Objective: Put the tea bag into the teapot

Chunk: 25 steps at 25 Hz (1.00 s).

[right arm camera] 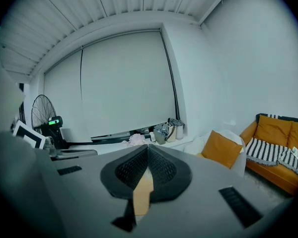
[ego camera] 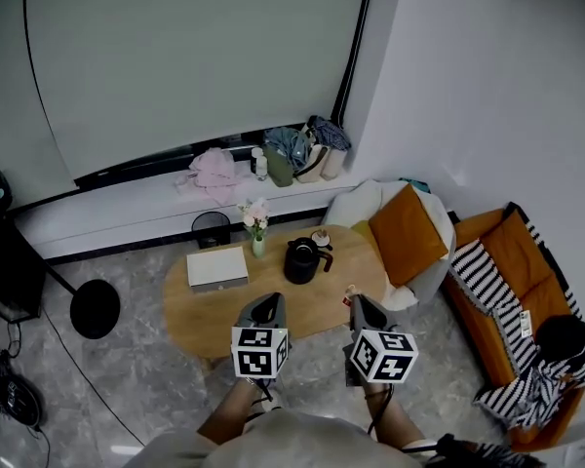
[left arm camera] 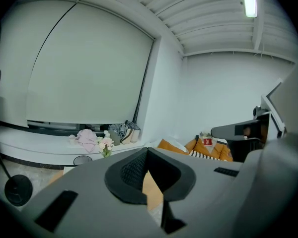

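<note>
Left claw [left arm camera: 147, 154]: clenched, its jaw tips meet with nothing between them; it hangs over the near edge of the table.
Right claw [right arm camera: 148, 151]: clenched as well, pads pressed together and empty; it is level with the left claw and well apart from it.
Tea bag [ego camera: 350, 294]: a small red-and-white piece on the table, just beside the right claw's tip, on the side facing the left claw; whether it touches the claw cannot be told.
Teapot [ego camera: 304, 259]: black, upright, ahead of both claws and roughly midway between their lines, farther across the table than the tea bag.
Table [ego camera: 205, 325]: an oval wooden top beneath both claws.
Vase of flowers [ego camera: 256, 224]: ahead of the left claw, near the table's far edge, left of the teapot.
White box [ego camera: 216, 268]: flat on the table, ahead and to the left of the left claw.
Orange cushion [ego camera: 407, 234]: ahead and to the right of the right claw, on a pale chair past the table's end.
</note>
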Each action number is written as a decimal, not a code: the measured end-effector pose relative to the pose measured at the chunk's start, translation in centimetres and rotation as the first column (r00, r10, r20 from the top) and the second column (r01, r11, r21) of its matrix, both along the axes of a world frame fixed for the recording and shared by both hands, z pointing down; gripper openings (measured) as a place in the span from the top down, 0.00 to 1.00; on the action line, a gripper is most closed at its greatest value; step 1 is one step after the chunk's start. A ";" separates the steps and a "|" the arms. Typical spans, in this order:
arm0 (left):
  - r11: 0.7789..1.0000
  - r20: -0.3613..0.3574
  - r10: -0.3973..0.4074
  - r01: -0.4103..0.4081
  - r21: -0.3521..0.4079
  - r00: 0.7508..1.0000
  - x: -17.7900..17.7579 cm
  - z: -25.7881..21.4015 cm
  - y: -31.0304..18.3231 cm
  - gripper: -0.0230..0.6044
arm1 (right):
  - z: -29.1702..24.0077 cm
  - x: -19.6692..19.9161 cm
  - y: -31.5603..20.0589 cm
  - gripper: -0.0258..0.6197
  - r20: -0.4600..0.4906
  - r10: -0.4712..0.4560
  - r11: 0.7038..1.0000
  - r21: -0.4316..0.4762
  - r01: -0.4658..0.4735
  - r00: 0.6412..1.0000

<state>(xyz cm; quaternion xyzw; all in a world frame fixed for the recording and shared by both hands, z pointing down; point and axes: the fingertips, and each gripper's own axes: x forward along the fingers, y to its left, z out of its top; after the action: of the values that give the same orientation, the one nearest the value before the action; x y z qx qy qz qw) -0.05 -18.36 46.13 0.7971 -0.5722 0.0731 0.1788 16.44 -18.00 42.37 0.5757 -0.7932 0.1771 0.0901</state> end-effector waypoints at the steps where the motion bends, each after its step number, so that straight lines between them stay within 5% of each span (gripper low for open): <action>1: 1.000 -0.002 -0.006 0.006 0.000 1.000 -0.1 0.1 -0.6 0.95 | 0.1 -0.1 -0.6 0.91 -0.002 -0.005 1.000 0.001 0.005 1.000; 12: 1.000 0.025 -0.004 0.003 0.029 1.000 0.3 -0.4 -6.3 0.95 | 0.0 -0.3 -7.2 0.91 -0.004 -0.039 0.999 0.004 0.039 0.999; 25: 0.994 0.011 -0.108 0.108 -0.019 0.994 -1.5 0.1 -8.7 0.95 | 2.7 -1.5 -11.4 0.91 0.019 -0.112 0.990 -0.080 0.113 0.994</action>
<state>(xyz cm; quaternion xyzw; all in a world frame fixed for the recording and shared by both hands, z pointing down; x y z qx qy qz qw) -1.59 -27.02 46.24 0.7629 -0.6145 0.0726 0.1873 14.89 -29.44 45.12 0.5245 -0.8173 0.2077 0.1175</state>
